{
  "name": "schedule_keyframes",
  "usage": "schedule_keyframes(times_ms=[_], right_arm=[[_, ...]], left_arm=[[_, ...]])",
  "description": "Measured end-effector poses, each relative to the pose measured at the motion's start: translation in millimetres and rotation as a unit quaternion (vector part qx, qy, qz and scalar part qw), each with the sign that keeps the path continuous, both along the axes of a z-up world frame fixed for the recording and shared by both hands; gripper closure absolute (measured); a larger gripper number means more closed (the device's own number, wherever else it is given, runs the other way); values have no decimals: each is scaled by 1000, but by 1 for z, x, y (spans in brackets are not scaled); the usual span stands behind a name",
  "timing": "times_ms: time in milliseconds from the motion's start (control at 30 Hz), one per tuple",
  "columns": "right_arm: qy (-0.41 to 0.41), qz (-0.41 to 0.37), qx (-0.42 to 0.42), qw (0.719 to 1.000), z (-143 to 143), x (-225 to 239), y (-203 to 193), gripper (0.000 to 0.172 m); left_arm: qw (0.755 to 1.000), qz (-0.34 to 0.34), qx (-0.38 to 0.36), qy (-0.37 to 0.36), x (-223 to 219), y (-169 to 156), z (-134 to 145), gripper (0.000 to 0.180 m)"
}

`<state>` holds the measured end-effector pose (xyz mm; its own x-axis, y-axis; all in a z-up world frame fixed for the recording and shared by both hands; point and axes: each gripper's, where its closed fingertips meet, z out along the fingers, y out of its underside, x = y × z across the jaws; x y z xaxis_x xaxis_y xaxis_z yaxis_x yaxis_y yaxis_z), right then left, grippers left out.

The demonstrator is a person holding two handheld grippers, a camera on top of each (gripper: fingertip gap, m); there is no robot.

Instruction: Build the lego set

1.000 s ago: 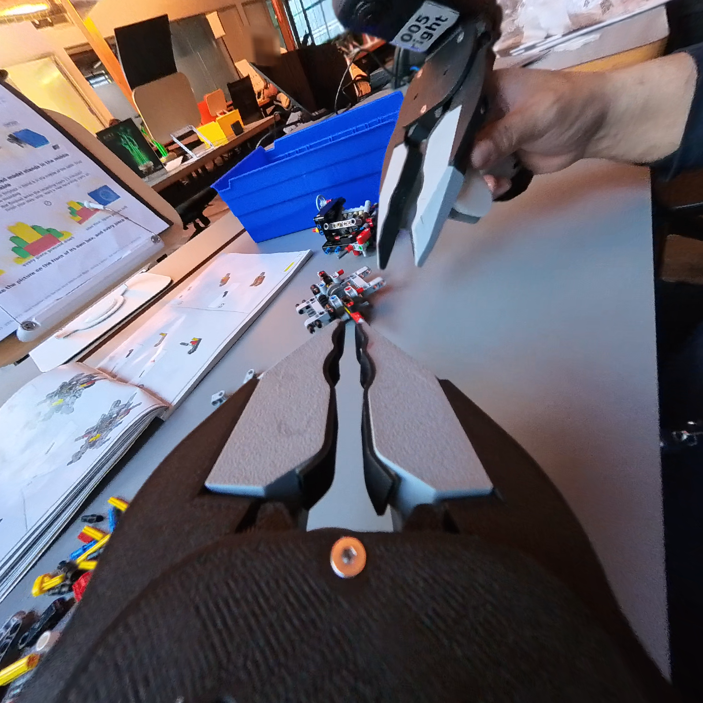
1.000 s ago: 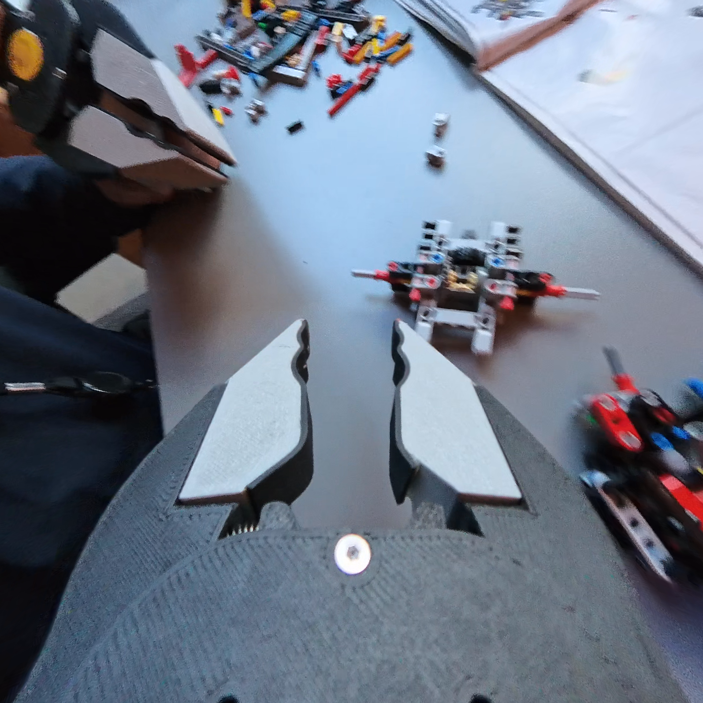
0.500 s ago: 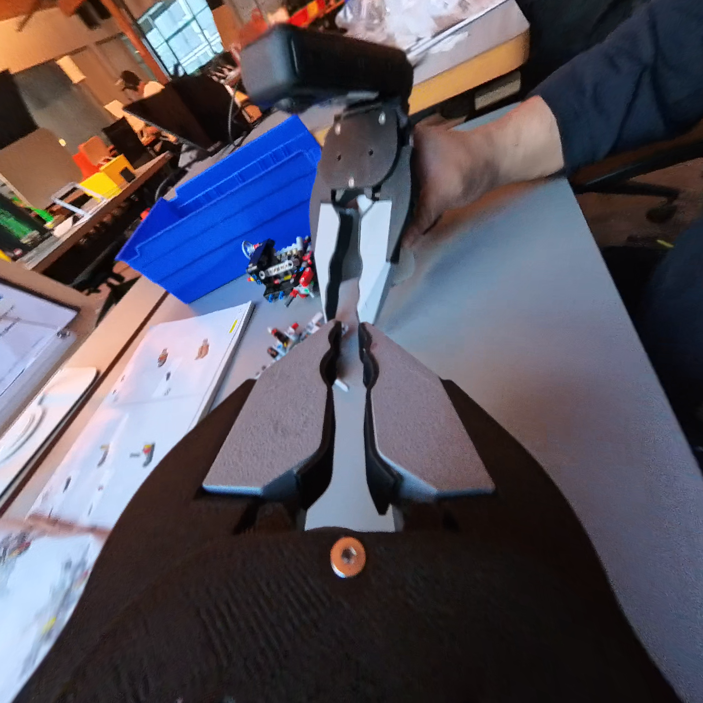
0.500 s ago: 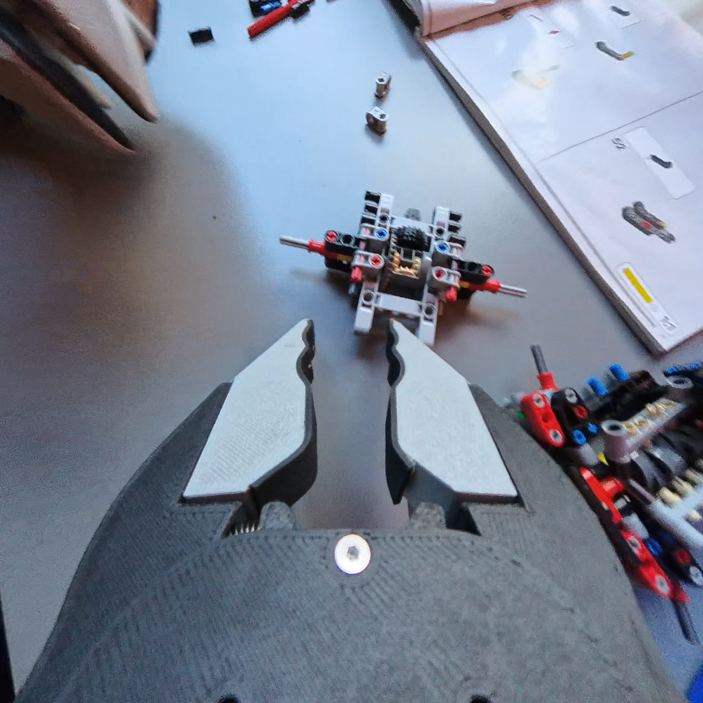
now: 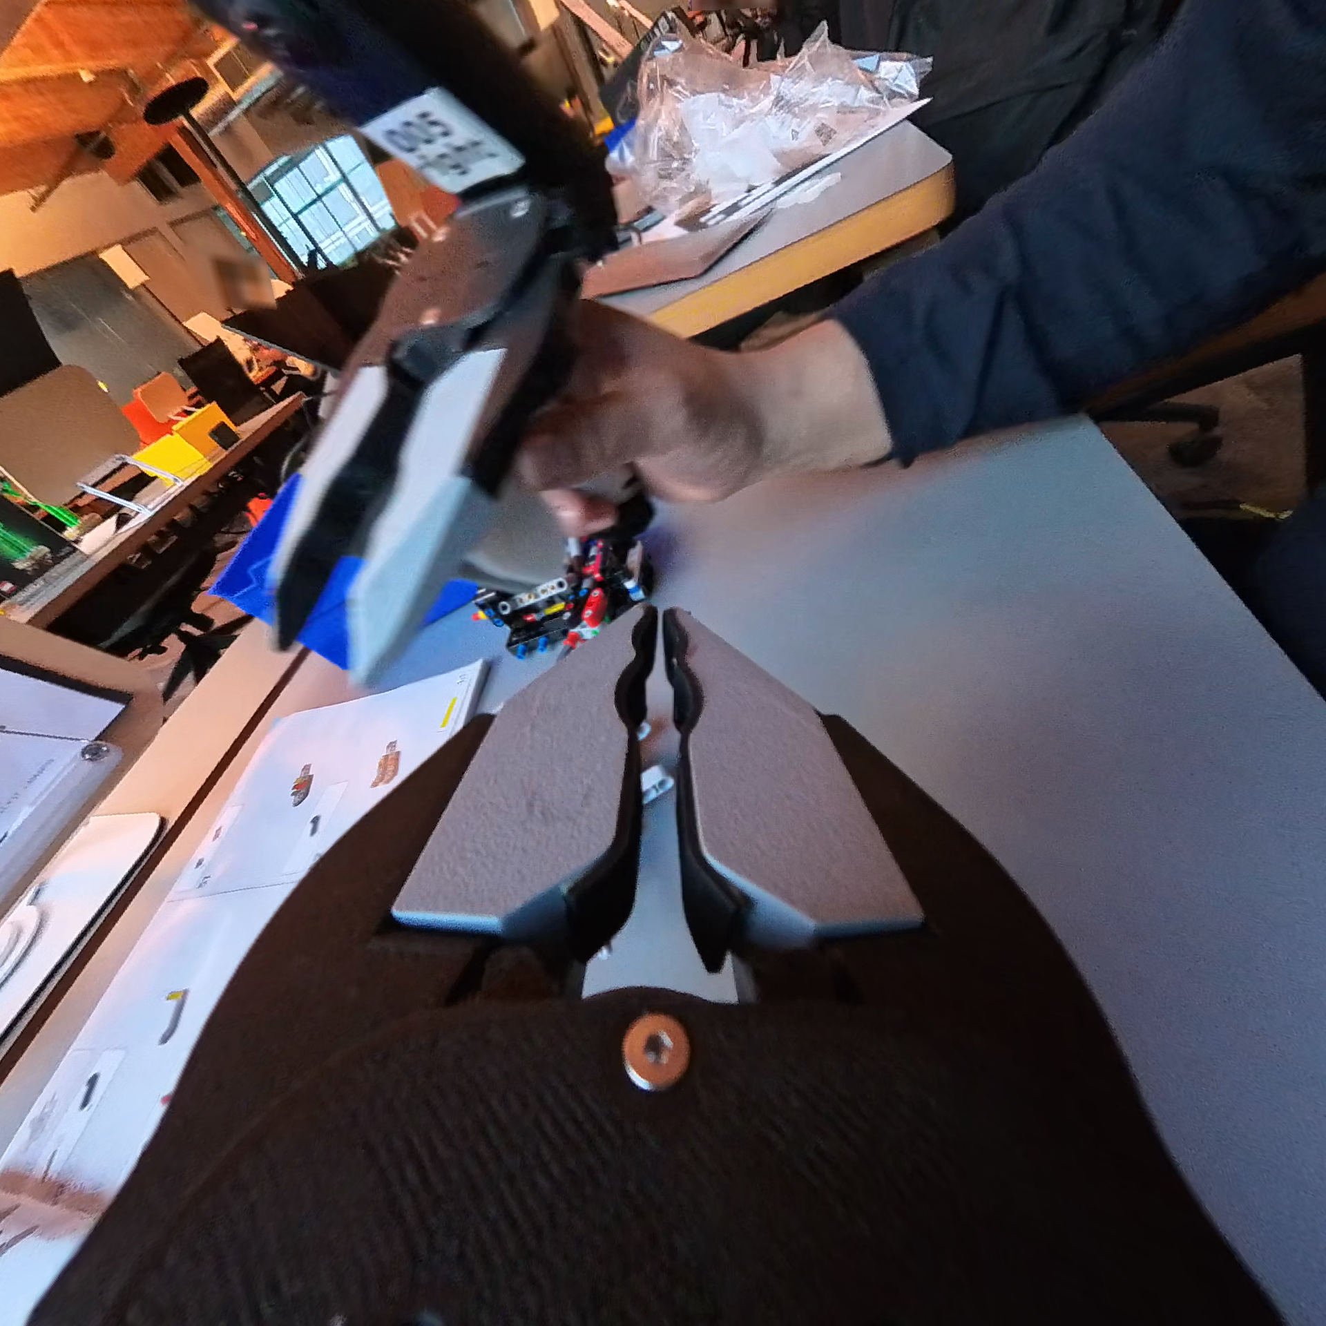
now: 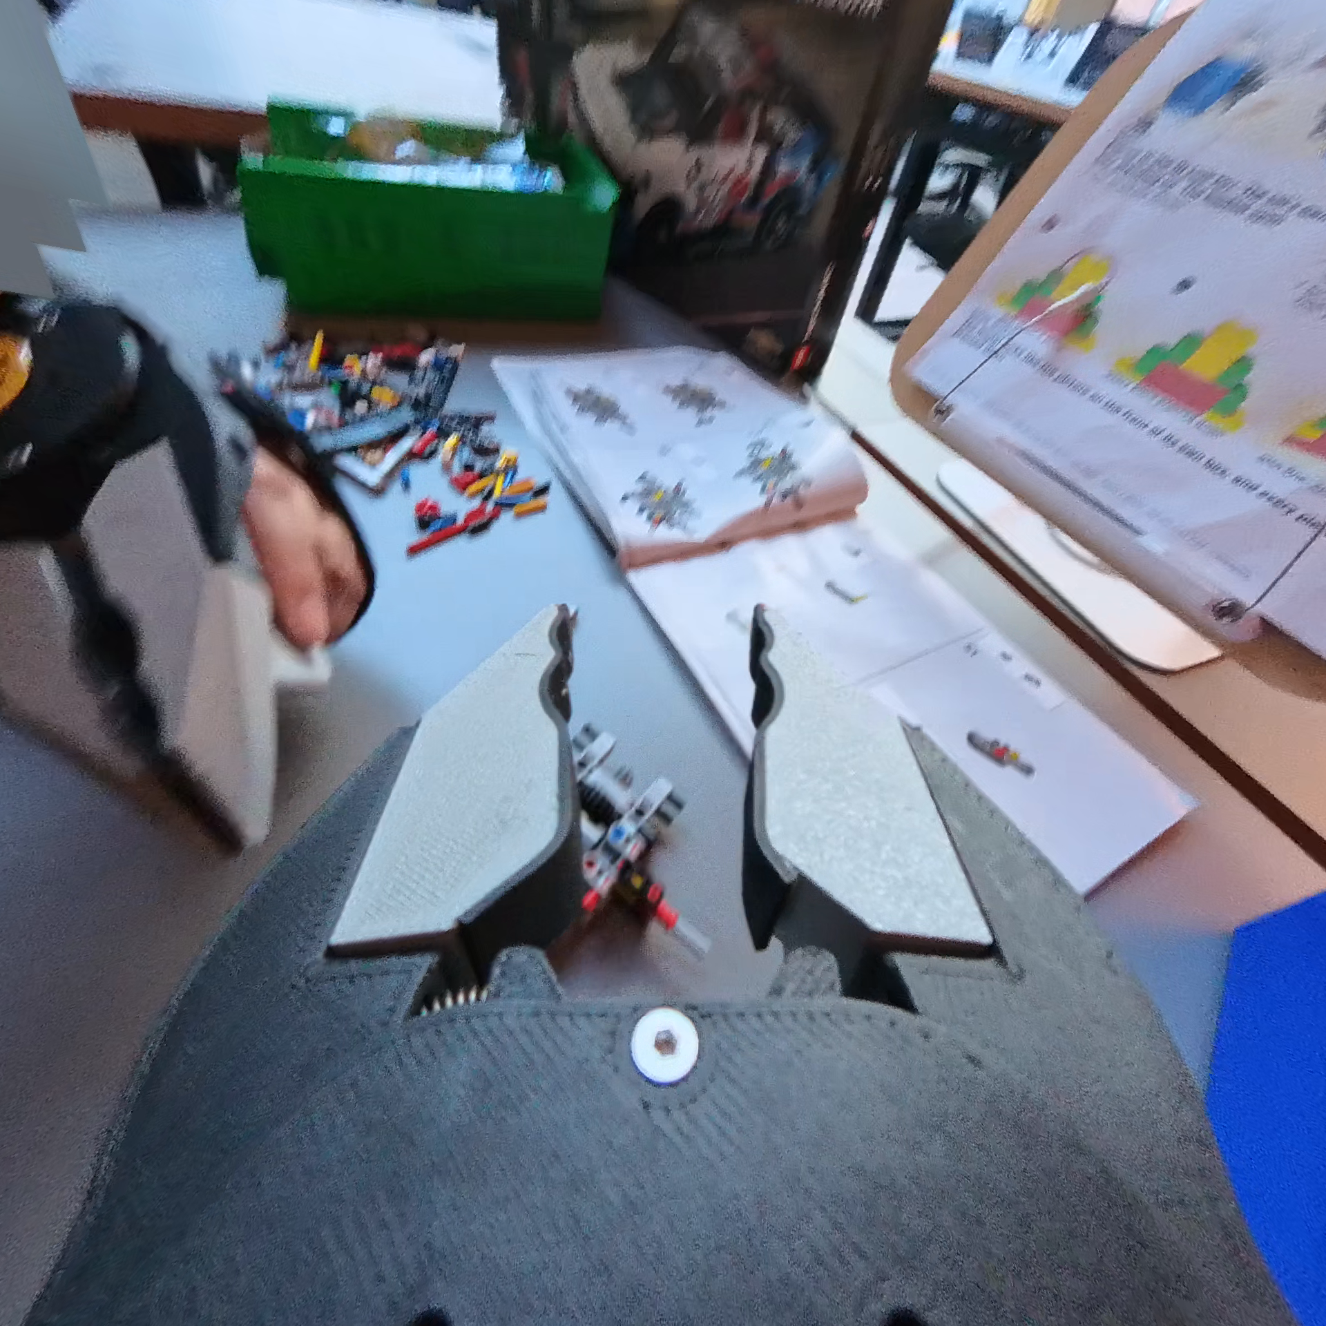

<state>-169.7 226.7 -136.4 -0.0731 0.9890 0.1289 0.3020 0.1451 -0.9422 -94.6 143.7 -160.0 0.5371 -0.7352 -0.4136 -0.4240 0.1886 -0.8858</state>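
My left gripper is shut with nothing between its pads, and hovers over the grey table just short of a black and red brick assembly. Two small grey pieces lie on the table under its fingers. My right gripper is open and empty. A small grey brick assembly with red pins lies on the table below it, between the finger bases and close to the left finger, not pressed. The right gripper also shows blurred in the left wrist view, and the left gripper in the right wrist view.
A pile of loose coloured pieces and an open instruction booklet lie ahead. A green bin and a dark box stand behind. A picture board on a stand is at right. A blue bin stands far left.
My right gripper has opened wider and moved forward over the small grey assembly, its view swinging up. My left gripper has shifted towards the black and red assembly with its jaws staying nearly closed.
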Motion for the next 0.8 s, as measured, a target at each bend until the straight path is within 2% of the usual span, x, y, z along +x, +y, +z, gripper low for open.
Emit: schedule_keyframes(times_ms=[100, 167, 333, 800], right_arm=[[60, 6, -27, 998, 13, -20, 7, 124], [73, 15, -33, 997, 11, -27, 7, 124], [37, 31, -34, 998, -16, -26, 0, 125], [33, 54, -46, 997, -22, -27, -10, 127]], left_arm=[[1000, -7, -6, 22, 5, -1, -12, 180], [999, -9, -12, 32, 6, 0, -19, 180], [1000, -3, -18, 25, 5, 4, -20, 180], [999, 18, -17, 24, -5, 12, -20, 180]])
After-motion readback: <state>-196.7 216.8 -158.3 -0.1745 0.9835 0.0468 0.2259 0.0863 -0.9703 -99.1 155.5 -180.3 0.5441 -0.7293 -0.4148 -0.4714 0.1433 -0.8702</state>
